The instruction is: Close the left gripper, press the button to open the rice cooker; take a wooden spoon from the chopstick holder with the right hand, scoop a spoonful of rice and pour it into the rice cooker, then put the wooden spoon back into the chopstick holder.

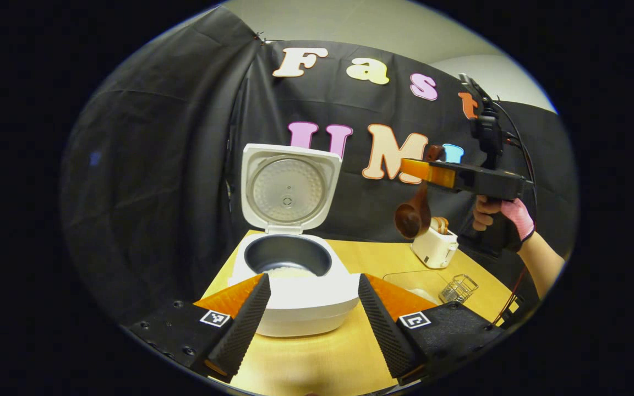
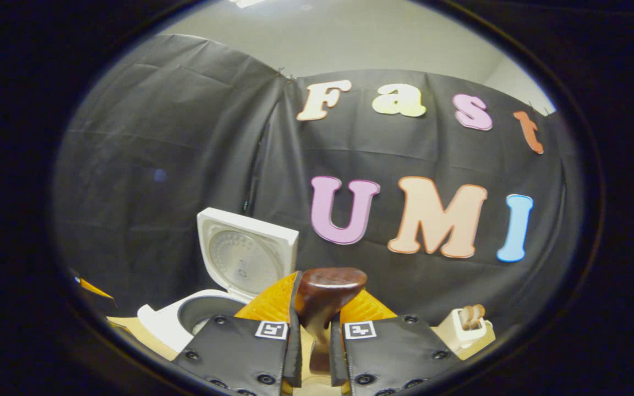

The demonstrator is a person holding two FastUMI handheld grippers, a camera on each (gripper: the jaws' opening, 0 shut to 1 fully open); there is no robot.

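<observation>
The white rice cooker (image 1: 300, 300) stands in front of me with its lid (image 1: 288, 187) swung up. A little white rice lies in the dark inner pot (image 1: 288, 258). My left gripper (image 1: 311, 313) is open just before the cooker's front, with nothing held. High at the right, my right gripper (image 1: 421, 170), held by a hand, is shut on the wooden spoon (image 1: 413, 215), whose bowl hangs down above the white chopstick holder (image 1: 434, 247). In the right gripper view the right gripper (image 2: 317, 313) clamps the spoon (image 2: 328, 286), with the cooker (image 2: 185, 319) low left and the holder (image 2: 463, 330) low right.
A clear shallow container (image 1: 413, 283) and a small wire basket (image 1: 458, 287) sit on the wooden table (image 1: 322, 363) right of the cooker. The black cloth wall hangs close behind. A cable trails from the right gripper down past the table's right edge.
</observation>
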